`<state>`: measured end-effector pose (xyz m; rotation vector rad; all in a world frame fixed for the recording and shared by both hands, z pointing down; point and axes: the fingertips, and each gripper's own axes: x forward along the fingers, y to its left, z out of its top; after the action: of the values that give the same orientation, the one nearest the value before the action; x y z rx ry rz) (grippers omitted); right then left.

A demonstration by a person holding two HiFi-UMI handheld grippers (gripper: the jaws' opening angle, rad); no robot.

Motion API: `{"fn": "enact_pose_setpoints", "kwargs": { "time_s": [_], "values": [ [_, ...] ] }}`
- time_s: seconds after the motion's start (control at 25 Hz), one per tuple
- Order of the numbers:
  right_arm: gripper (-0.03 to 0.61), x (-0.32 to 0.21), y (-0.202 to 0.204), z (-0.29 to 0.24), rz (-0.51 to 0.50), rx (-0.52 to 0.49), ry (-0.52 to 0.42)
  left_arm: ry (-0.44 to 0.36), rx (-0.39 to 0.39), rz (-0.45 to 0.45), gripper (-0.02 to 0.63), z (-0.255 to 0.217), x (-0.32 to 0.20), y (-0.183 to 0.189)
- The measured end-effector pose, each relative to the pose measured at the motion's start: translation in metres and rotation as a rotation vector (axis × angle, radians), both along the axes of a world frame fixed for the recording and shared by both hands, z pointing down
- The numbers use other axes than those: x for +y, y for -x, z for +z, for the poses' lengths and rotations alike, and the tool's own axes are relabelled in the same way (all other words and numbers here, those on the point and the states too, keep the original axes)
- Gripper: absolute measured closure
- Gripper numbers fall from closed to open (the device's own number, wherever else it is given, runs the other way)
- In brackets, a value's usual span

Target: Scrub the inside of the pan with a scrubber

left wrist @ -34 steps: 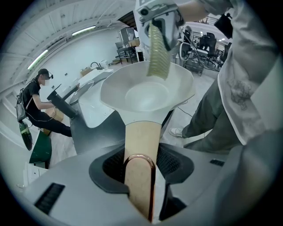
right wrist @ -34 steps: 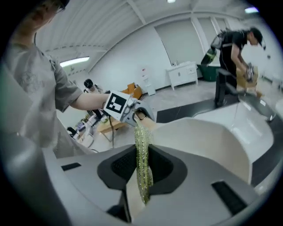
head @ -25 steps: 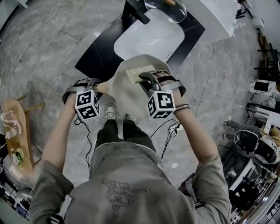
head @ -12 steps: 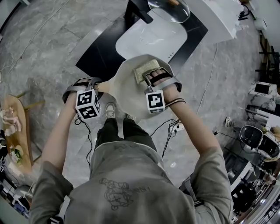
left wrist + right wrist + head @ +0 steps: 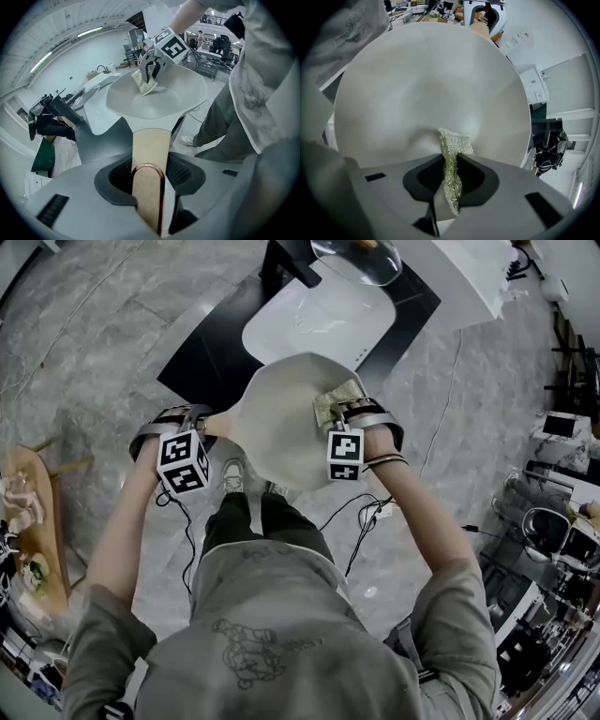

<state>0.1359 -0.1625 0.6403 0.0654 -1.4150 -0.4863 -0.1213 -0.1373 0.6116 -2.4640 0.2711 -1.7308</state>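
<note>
I hold a cream pan (image 5: 277, 418) in the air by its tan handle (image 5: 149, 154), which has a copper loop at its end. My left gripper (image 5: 206, 425) is shut on that handle (image 5: 217, 425), seen between its pads (image 5: 149, 176). My right gripper (image 5: 343, 412) is shut on a yellow-green glittery scrubber (image 5: 335, 399) and points steeply down into the pan's right side. The scrubber (image 5: 451, 164) stands edge-on between the pads, its lower end against the pan's inner wall (image 5: 431, 84). From the left gripper view the scrubber (image 5: 146, 83) sits on the bowl's far side under the right gripper (image 5: 153, 70).
Beyond the pan a white basin (image 5: 319, 320) is set in a black counter (image 5: 211, 357), with a clear glass bowl (image 5: 356, 259) above it. A wooden board with food (image 5: 37, 531) lies far left. Cables (image 5: 366, 512) trail on the grey floor by my feet.
The right gripper has carried the scrubber from the pan's far middle to its right side, sinking and rolling as it went. The left gripper and the pan have stayed in place.
</note>
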Motion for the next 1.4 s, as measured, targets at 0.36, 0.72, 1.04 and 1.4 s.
{"fn": "enact_pose_setpoints", "kwargs": {
  "time_s": [0.36, 0.72, 1.04, 1.4],
  "values": [
    [0.500, 0.063, -0.007, -0.006, 0.281, -0.086, 0.274, -0.006, -0.005, -0.003, 0.422, 0.000, 0.000, 0.001],
    [0.500, 0.124, 0.029, -0.016, 0.505, -0.266, 0.581, -0.004, -0.011, -0.008, 0.422, -0.001, 0.001, 0.000],
    [0.500, 0.146, 0.105, -0.043, 0.708, -0.597, 0.891, -0.006, -0.018, -0.015, 0.420, -0.001, 0.002, 0.000],
    [0.500, 0.091, 0.146, -0.099, 0.868, -1.093, 0.858, -0.007, -0.021, -0.049, 0.407, -0.009, 0.005, 0.001]
  ]
}}
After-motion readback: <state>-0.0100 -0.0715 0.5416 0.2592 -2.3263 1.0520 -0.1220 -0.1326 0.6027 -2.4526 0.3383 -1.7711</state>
